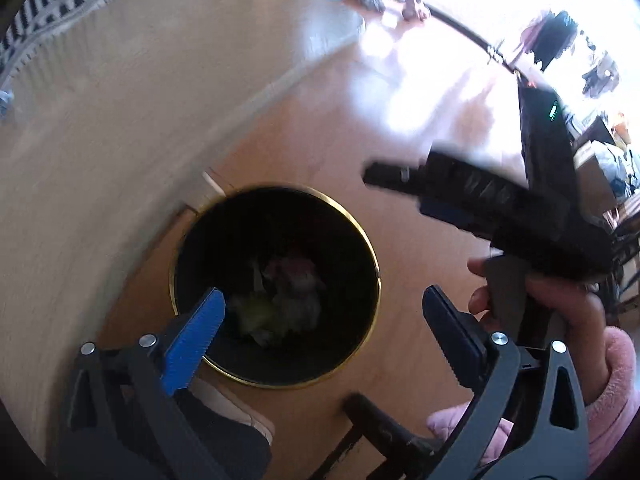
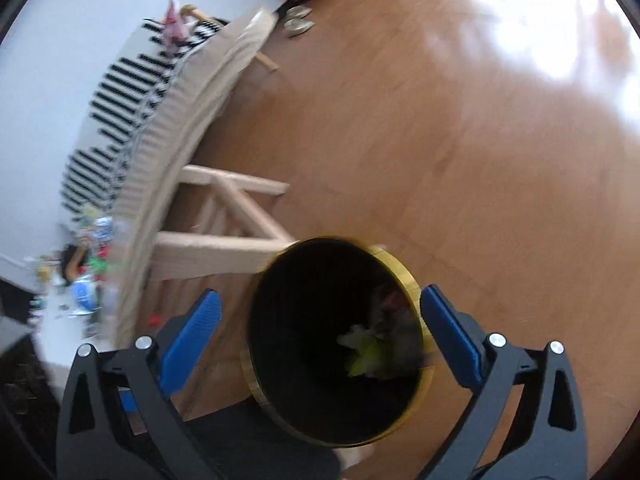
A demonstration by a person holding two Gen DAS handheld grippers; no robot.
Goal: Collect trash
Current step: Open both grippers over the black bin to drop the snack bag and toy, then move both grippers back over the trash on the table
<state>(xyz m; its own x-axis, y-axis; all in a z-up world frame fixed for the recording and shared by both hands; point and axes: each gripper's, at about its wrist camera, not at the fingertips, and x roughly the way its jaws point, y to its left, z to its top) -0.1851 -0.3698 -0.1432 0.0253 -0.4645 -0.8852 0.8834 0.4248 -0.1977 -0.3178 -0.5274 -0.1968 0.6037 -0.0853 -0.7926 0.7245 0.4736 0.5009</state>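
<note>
A black bin with a gold rim (image 1: 362, 232) stands on the wooden floor beside a light wooden table. Crumpled trash (image 1: 280, 304), pale green, white and pinkish, lies at its bottom. My left gripper (image 1: 320, 304) hangs open and empty above the bin's mouth. The right gripper (image 1: 400, 178) shows in the left wrist view as a black body held by a hand in a pink sleeve, to the right of the bin. In the right wrist view the bin's rim (image 2: 404, 270) sits below my right gripper (image 2: 320, 306), which is open and empty. The trash (image 2: 370, 350) shows inside.
The light wooden table top (image 1: 120, 120) fills the left; its legs (image 2: 224, 232) stand next to the bin. A striped cloth (image 2: 120, 96) and small colourful items (image 2: 88, 276) lie on the table. A dark chair part (image 1: 380, 428) is near the bottom. Slippers (image 2: 298, 20) lie on the far floor.
</note>
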